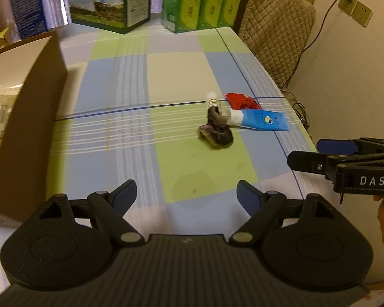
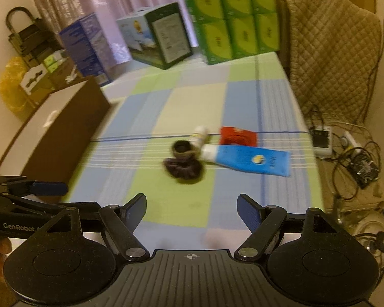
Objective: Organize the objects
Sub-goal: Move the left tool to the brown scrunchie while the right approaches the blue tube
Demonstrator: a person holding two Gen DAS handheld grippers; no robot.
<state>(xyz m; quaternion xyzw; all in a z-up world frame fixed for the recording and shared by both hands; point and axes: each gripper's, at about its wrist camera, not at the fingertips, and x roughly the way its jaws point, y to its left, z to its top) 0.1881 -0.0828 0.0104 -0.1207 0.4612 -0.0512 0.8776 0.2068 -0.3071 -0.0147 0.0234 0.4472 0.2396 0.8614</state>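
Blue tube (image 1: pixel 262 120) near table edge (image 1: pixel 298 138), brown box (image 1: pixel 33 117) left

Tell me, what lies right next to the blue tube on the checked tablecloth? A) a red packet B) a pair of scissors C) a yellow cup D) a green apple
A: a red packet lies just behind the blue tube on the tablecloth, with a dark hair scrunchie near the tube's white cap; both claws are open and hold nothing.
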